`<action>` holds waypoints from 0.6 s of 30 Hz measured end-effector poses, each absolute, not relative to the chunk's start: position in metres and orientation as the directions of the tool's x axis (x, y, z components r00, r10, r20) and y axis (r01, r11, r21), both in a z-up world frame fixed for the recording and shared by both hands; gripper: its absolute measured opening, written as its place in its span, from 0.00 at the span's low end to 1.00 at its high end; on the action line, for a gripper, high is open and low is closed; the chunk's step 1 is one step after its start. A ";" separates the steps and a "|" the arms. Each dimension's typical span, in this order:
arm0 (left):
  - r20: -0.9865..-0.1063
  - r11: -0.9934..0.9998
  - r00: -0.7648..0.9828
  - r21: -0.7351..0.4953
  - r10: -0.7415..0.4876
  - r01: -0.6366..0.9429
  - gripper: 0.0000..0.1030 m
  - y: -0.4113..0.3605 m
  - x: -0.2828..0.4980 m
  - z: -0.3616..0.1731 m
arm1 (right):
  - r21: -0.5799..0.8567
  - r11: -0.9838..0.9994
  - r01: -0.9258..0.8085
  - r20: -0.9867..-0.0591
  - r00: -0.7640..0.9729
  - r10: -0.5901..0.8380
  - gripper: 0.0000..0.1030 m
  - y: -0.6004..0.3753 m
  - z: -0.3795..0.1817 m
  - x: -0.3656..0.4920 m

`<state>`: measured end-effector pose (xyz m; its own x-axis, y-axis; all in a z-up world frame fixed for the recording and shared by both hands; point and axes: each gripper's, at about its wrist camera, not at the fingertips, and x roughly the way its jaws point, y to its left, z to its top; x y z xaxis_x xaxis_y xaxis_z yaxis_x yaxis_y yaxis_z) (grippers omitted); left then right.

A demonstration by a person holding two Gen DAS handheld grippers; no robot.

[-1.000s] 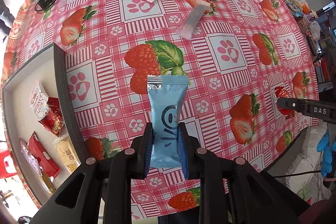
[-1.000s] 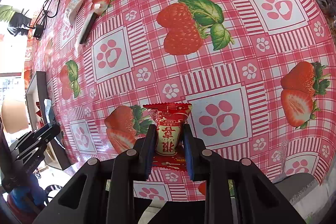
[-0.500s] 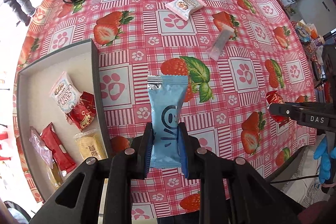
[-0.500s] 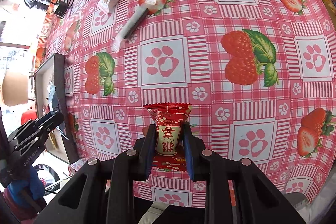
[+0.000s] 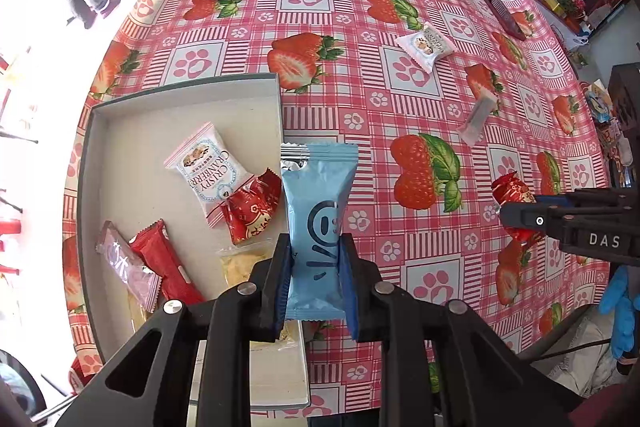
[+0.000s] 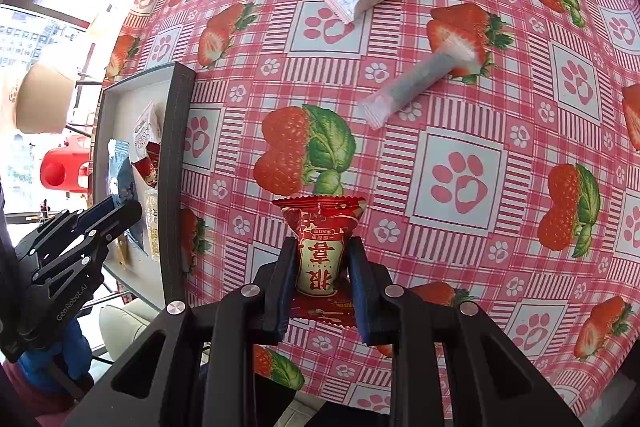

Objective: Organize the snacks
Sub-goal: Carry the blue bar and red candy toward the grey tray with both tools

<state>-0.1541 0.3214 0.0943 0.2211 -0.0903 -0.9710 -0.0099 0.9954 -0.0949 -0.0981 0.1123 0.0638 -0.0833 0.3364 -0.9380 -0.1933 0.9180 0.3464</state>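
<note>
Snacks ride pinched in both grippers: your left gripper (image 5: pixel 313 279) holds the blue packet (image 5: pixel 320 223) at the tray's (image 5: pixel 180 85) right wall; carry it inside before releasing. Your right gripper (image 6: pixel 322 285) pinches the red candy (image 6: pixel 319 247) well right of the tray.

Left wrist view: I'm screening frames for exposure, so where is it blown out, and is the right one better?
Left wrist view: the left edge beyond the tray is white with daylight; the blue packet stays sharp. Right wrist view: window glare upper left only; the tablecloth bulges with fisheye distortion.

Left gripper (image 5: pixel 313 283) pointing steeply down, jaws clamped on packet. Right gripper (image 6: pixel 321 277) likewise, clamped. Blue-gloved hand (image 5: pixel 620 311) behind right gripper.
</note>
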 end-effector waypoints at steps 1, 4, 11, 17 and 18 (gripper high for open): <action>-0.971 0.995 0.221 -0.097 -0.090 -0.018 0.24 0.326 -0.155 0.094 | 0.346 0.916 -0.204 -0.938 -0.085 0.336 0.26 0.118 0.065 -0.098; -0.971 0.994 0.225 -0.099 -0.087 -0.044 0.24 0.340 -0.158 0.093 | 0.344 0.908 -0.237 -0.939 -0.087 0.333 0.26 0.136 0.069 -0.098; -0.969 0.989 0.233 -0.106 -0.080 -0.105 0.24 0.373 -0.167 0.089 | 0.349 0.883 -0.315 -0.937 -0.081 0.341 0.26 0.184 0.086 -0.095; -0.969 0.981 0.236 -0.113 -0.074 -0.157 0.24 0.398 -0.177 0.083 | 0.354 0.849 -0.394 -0.933 -0.089 0.348 0.26 0.231 0.101 -0.096; -0.969 0.980 0.236 -0.115 -0.074 -0.165 0.24 0.402 -0.179 0.082 | 0.354 0.843 -0.405 -0.933 -0.092 0.348 0.26 0.239 0.102 -0.096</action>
